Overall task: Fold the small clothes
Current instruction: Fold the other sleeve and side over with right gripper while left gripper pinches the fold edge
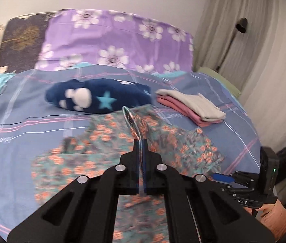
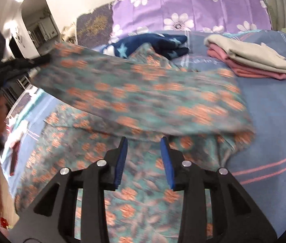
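Your left gripper (image 1: 142, 141) is clamped on a raised edge of the floral garment (image 1: 110, 141), which spreads on the bed (image 1: 21, 121) below it. Your right gripper (image 2: 144, 139) hangs parted and empty over the same cloth, with the folded stack (image 2: 250, 60) ahead to its right.

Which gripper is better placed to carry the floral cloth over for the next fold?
Left. The left gripper is already shut on an edge of the floral cloth, lifting it. The right gripper is open, holding nothing, over the cloth.
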`<state>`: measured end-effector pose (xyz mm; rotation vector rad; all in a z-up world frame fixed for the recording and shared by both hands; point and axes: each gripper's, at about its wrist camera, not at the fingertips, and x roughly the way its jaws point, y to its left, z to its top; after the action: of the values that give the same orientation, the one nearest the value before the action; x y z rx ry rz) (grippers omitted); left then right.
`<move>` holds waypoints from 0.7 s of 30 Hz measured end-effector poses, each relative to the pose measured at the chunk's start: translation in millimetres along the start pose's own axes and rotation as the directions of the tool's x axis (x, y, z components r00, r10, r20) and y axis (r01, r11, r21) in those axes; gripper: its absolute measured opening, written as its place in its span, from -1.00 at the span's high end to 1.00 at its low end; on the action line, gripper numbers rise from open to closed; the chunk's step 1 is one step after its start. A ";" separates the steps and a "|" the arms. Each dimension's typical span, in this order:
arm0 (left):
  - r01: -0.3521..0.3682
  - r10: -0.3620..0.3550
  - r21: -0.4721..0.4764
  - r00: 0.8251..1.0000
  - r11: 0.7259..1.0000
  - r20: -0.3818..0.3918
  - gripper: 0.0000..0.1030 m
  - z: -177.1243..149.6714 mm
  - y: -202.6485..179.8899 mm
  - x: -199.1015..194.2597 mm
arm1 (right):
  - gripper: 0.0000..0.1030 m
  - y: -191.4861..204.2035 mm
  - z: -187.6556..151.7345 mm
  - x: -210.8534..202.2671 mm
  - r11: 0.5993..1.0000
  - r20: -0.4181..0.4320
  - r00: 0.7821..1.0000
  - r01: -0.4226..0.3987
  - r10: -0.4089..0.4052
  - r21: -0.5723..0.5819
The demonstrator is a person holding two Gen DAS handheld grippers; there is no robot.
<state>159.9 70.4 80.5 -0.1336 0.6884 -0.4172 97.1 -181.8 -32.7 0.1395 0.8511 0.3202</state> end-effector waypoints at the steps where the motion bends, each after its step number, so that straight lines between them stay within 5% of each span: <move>1: -0.019 0.019 -0.016 1.000 1.000 0.008 0.96 1.0 9.2 -4.8 | 0.33 -2.5 -1.3 4.2 1.000 -0.015 1.000 0.013 -0.012 0.009; 11: -0.167 0.170 -0.087 0.985 0.982 0.028 0.96 -9.7 73.2 -30.1 | 0.29 -2.2 -4.7 18.0 0.999 -0.036 0.998 0.046 -0.045 0.018; 21: -0.243 0.209 -0.200 0.962 0.949 -0.176 0.96 -67.3 131.0 30.0 | 0.30 4.0 7.8 49.2 0.994 -0.041 0.996 0.081 -0.078 0.078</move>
<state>180.7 178.1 -22.2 -0.2307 0.8904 -0.1289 132.4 -161.6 -61.8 0.1733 0.9046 0.2154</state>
